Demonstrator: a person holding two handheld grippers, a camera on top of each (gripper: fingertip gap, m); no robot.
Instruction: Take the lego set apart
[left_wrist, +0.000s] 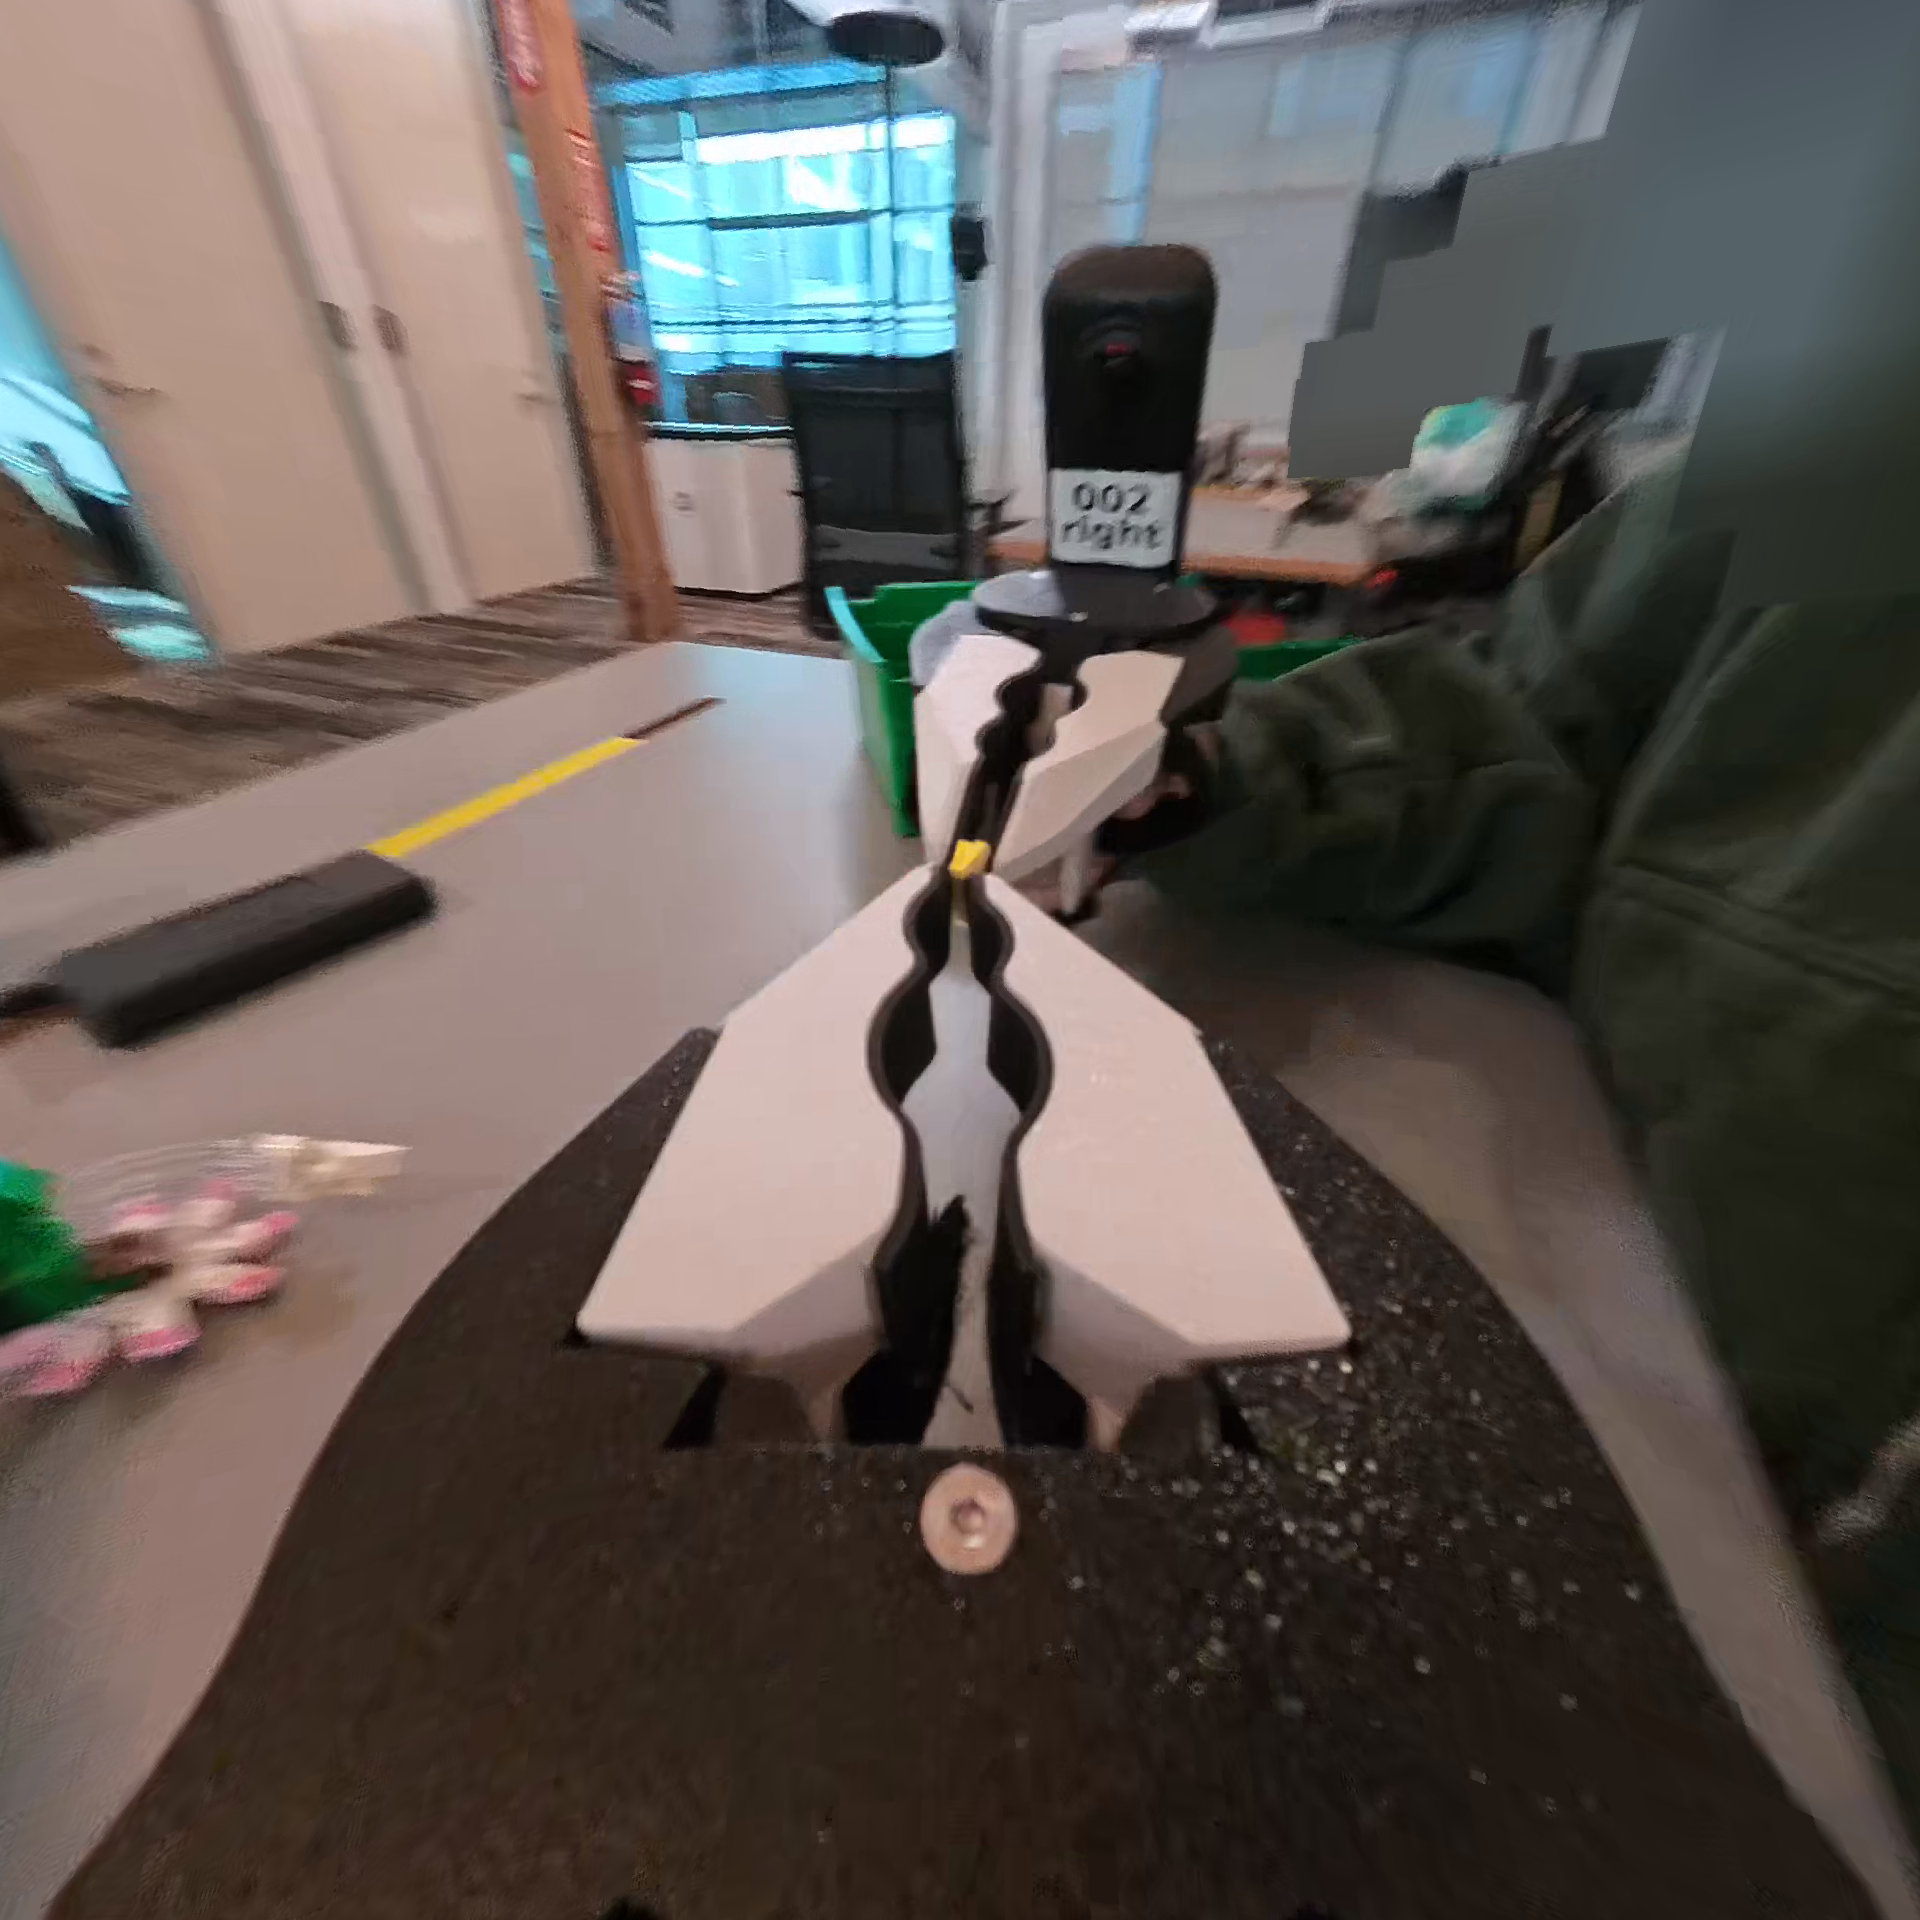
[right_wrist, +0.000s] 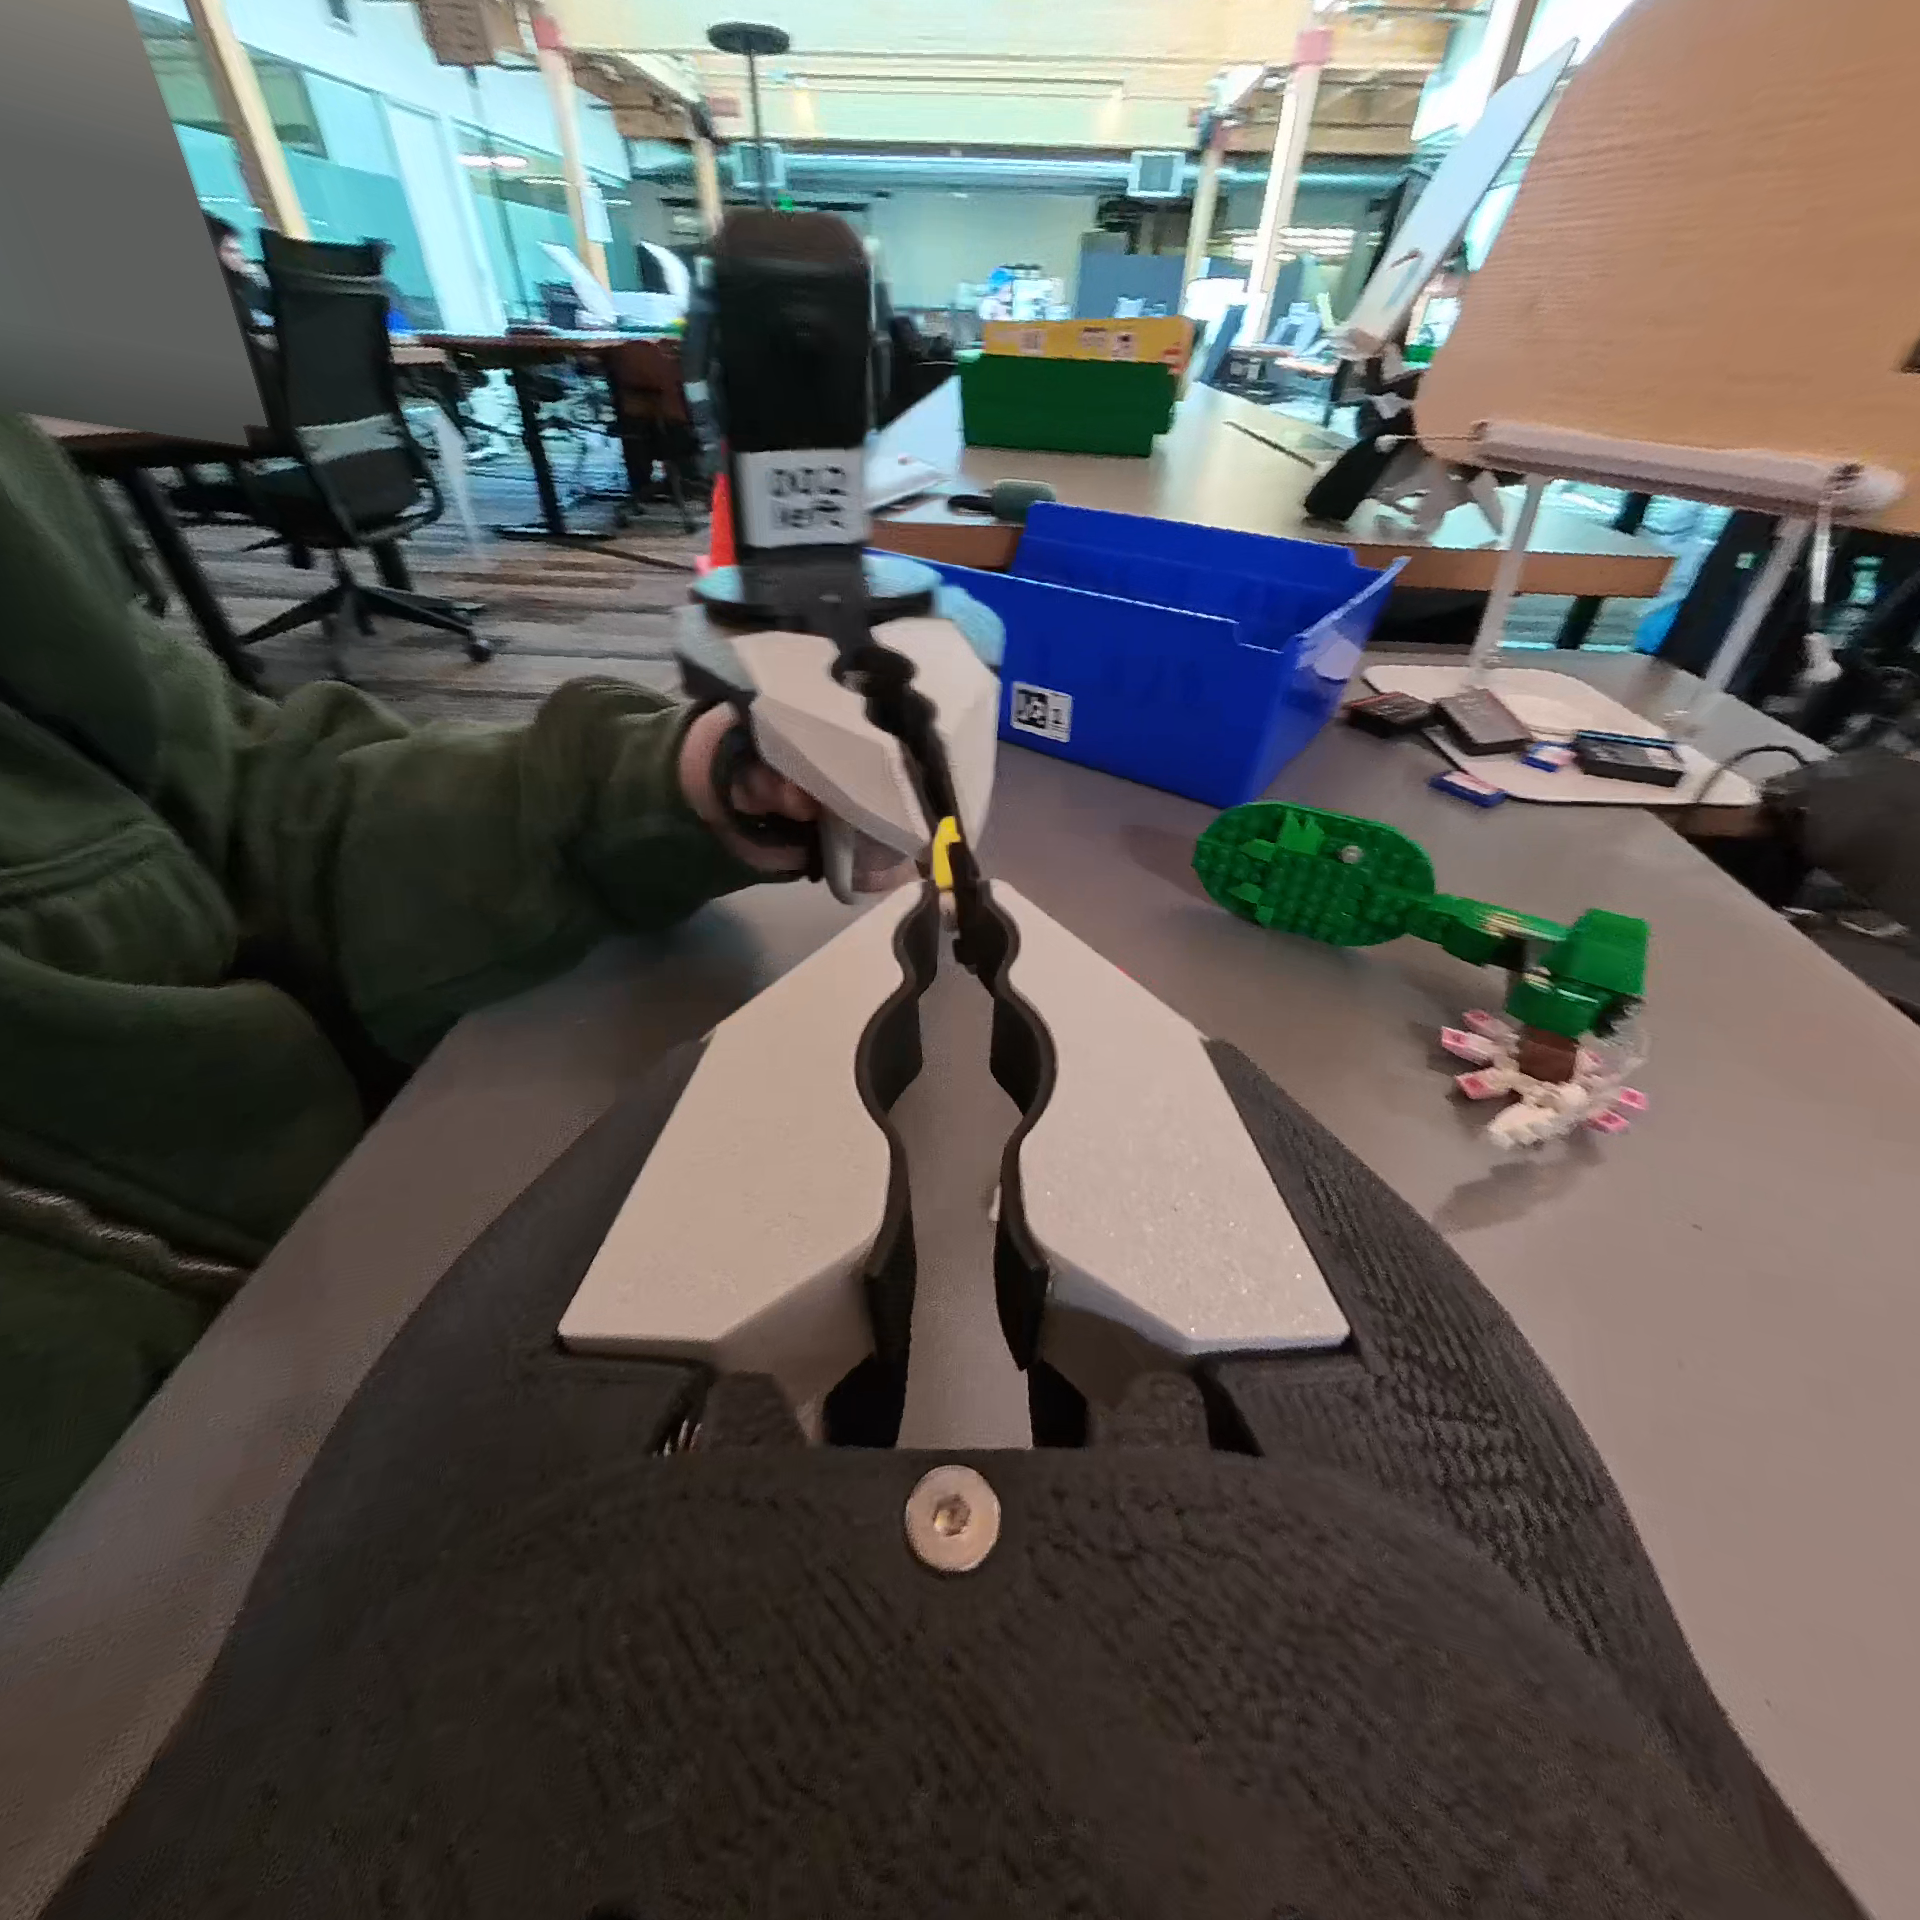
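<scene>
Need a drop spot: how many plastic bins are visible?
3: a blue bin behind the left gripper, a green bin behind the right gripper, another green bin on the far table. Others may be hidden.

White label (left_wrist: 1117, 516) sat on the black camera atop the right gripper (left_wrist: 979, 847); its print was legible. Second label (right_wrist: 805, 499), on the left gripper (right_wrist: 940, 868) camera, was blurred. Blue bin (right_wrist: 1195, 665) carried a small code sticker (right_wrist: 1040, 712), unreadable.
</scene>
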